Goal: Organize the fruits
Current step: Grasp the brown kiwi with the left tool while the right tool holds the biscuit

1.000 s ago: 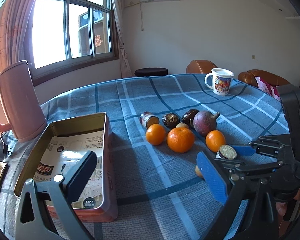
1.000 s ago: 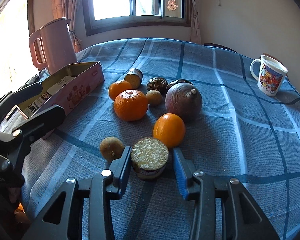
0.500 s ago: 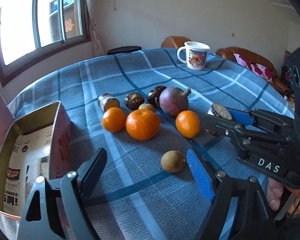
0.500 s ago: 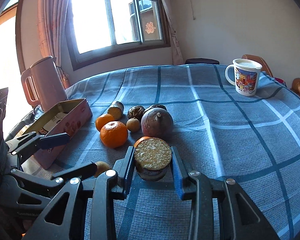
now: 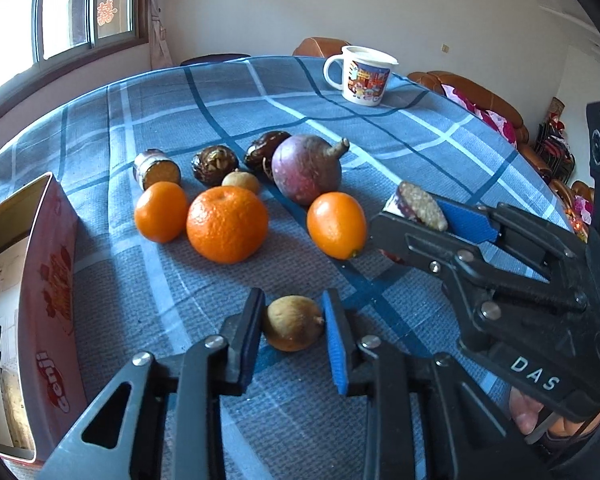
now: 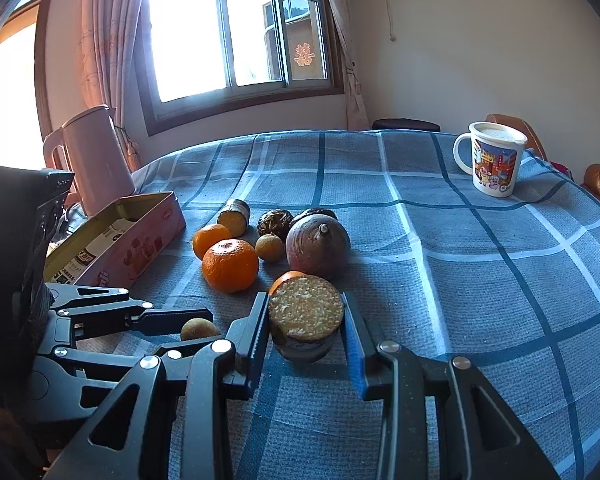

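My left gripper [image 5: 293, 330] is shut on a small brown round fruit [image 5: 292, 328] at the table surface; the fruit also shows in the right wrist view [image 6: 198, 328]. My right gripper [image 6: 305, 328] is shut on a cut fruit piece with a grainy yellow face [image 6: 305, 314] and holds it just above the cloth; it also shows in the left wrist view [image 5: 420, 208]. Behind lie a large orange [image 5: 227, 224], two smaller oranges [image 5: 161, 212] [image 5: 336, 225], a purple round fruit with a stem [image 5: 306, 169], and several small dark fruits.
An open pink tin box [image 6: 132, 232] with a printed paper inside stands at the left. A pink kettle [image 6: 96, 160] is behind it. A white cartoon mug [image 6: 494, 164] stands at the far right. The table has a blue plaid cloth [image 6: 460, 264].
My left gripper swung right from the tin box to the small brown fruit and closed on it. My right gripper closed on the cut fruit piece and lifted it slightly.
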